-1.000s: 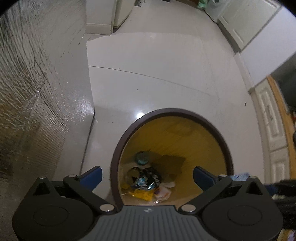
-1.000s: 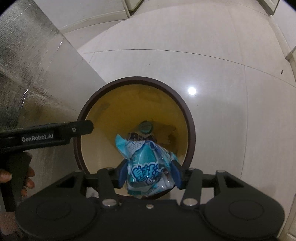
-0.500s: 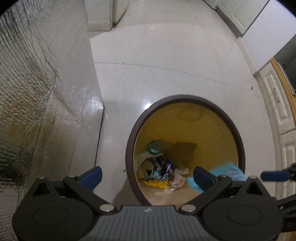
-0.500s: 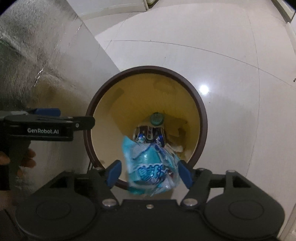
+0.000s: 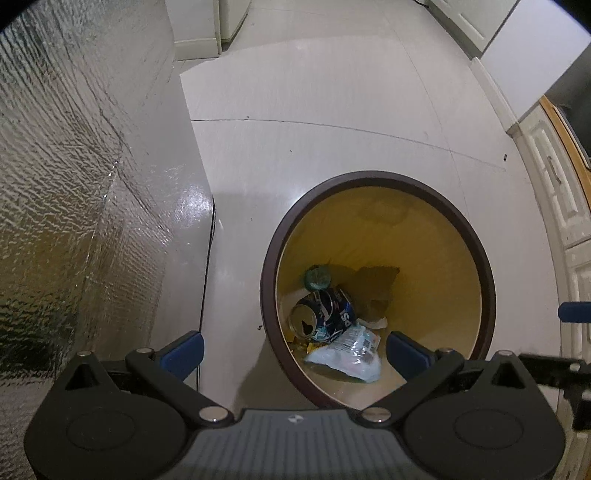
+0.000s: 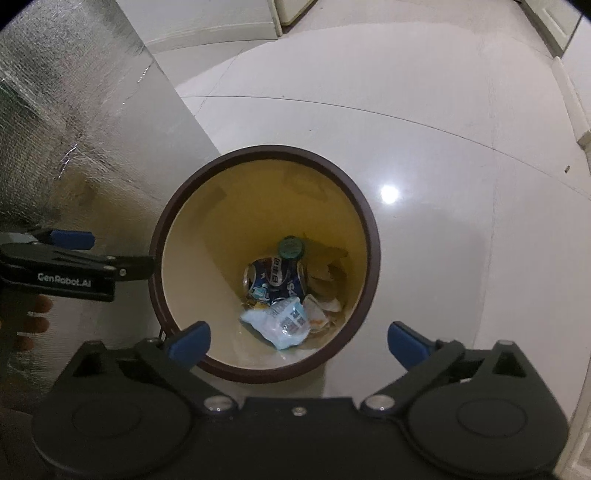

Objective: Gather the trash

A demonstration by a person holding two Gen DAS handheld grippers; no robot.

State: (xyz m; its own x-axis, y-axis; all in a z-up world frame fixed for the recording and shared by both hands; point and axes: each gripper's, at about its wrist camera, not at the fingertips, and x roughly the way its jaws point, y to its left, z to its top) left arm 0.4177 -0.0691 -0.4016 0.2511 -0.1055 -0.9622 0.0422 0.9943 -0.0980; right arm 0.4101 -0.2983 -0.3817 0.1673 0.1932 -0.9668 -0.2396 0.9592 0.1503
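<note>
A round trash bin with a dark brown rim (image 6: 373, 236) and yellow inside stands on the floor; it also shows in the left wrist view (image 5: 487, 291). At its bottom lie a light blue snack wrapper (image 6: 282, 323) (image 5: 347, 354), a crushed blue can (image 6: 275, 278) (image 5: 325, 312), a green cap (image 6: 291, 246) and paper scraps. My right gripper (image 6: 297, 338) is open and empty, above the bin's near rim. My left gripper (image 5: 295, 354) is open and empty, over the bin's left rim; it shows at the left of the right wrist view (image 6: 74, 240).
A foil-covered panel (image 5: 74, 192) stands to the left of the bin. White cabinet doors (image 5: 554, 199) run along the right. Glossy pale floor tiles (image 6: 461, 155) stretch beyond the bin, with white furniture bases (image 5: 207, 33) at the back.
My right gripper opened and the light blue wrapper dropped out of it into the bin. The left gripper shifted left relative to the bin.
</note>
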